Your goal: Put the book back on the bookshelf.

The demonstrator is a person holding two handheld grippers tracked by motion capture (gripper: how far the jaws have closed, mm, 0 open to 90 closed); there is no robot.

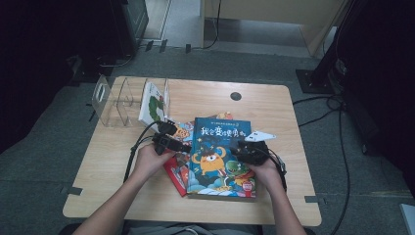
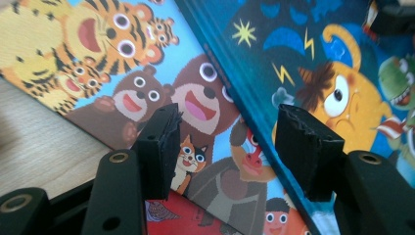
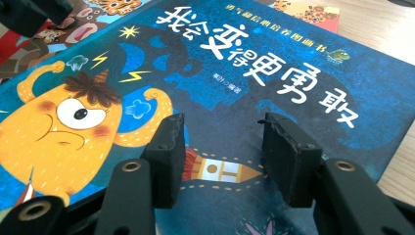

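Observation:
A blue picture book (image 1: pixel 215 147) with a yellow monster on its cover lies on top of a loose pile at the table's middle. Under its left side is a book with tigers and bears (image 2: pixel 122 63), and under that a red book (image 1: pixel 175 175). My left gripper (image 1: pixel 187 146) is at the blue book's left edge. Its jaws stand open, one pad (image 2: pixel 159 147) over the animal book and the other over the blue book (image 2: pixel 313 58). My right gripper (image 1: pixel 237 148) hovers open just above the blue book (image 3: pixel 274 83), with nothing between its pads.
A clear plastic book rack (image 1: pixel 115 100) stands at the table's back left with one white book (image 1: pixel 153 104) upright in its right slot. Bare wood (image 1: pixel 274 105) runs behind and to the right of the pile. A dark cable hole (image 1: pixel 236 96) sits near the back edge.

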